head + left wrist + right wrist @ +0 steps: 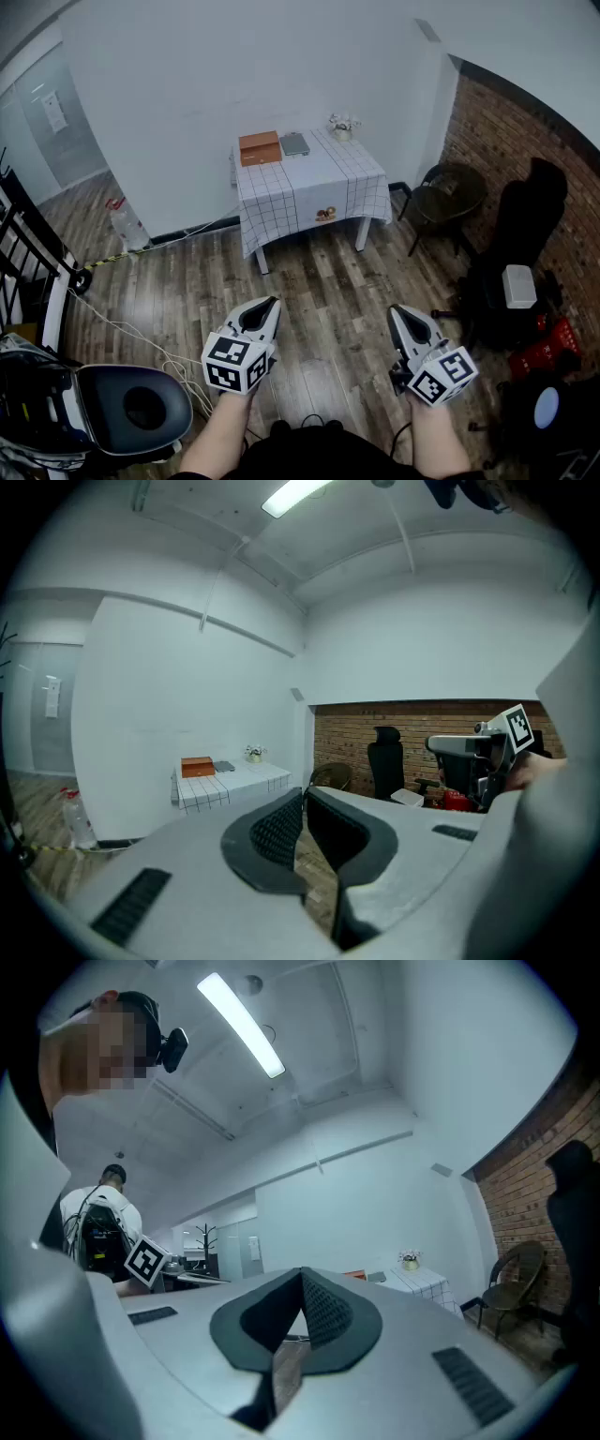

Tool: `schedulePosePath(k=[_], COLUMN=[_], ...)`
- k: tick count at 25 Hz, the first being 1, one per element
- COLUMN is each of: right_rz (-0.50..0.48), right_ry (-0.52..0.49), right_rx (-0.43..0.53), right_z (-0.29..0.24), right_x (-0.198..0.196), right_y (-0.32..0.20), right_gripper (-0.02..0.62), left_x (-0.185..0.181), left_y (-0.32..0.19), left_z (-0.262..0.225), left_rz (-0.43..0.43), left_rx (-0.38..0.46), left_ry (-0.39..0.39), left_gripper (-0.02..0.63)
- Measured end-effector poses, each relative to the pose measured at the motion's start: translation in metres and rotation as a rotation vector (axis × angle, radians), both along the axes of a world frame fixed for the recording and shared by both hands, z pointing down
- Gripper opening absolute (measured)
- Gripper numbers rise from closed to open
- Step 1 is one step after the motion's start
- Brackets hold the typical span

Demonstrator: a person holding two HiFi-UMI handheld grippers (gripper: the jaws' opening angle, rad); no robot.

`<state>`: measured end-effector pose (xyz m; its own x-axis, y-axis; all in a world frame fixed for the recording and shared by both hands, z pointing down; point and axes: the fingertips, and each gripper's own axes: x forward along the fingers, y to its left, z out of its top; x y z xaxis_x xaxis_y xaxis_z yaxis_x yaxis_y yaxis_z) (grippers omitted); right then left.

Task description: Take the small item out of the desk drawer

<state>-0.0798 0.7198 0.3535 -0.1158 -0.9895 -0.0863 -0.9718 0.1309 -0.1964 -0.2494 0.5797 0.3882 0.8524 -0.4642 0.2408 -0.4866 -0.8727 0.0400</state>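
While left gripper [273, 303] and right gripper [397, 310] hover closed, checked cloth [309, 178] drapes the table [361, 234].

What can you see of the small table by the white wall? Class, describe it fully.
The table stands on a wooden floor against the white wall. A white cloth with a dark grid hangs over its sides, with a small orange picture in front. White legs show below. At its back sit a brown box, a flat grey thing and a small flower pot.
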Motion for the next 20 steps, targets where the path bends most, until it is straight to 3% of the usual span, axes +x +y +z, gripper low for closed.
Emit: schedulePosePath(k=[6, 20], right_rz=[0.045, 0.037], right_ry=[0.013, -0.002], right_rx=[-0.001, -0.077], right_z=[0.005, 0.028], right_x=[0.017, 0.039], right_y=[0.003, 0.013], right_gripper=[0.004, 0.005], left_x=[0.019, 0.055], left_y=[0.007, 0.018], left_z=[0.007, 0.023], left_rz=[-0.064, -0.093], left_rx=[0.012, -0.021], left_ry=[-0.015, -0.009], left_gripper=[0.025, 0.025])
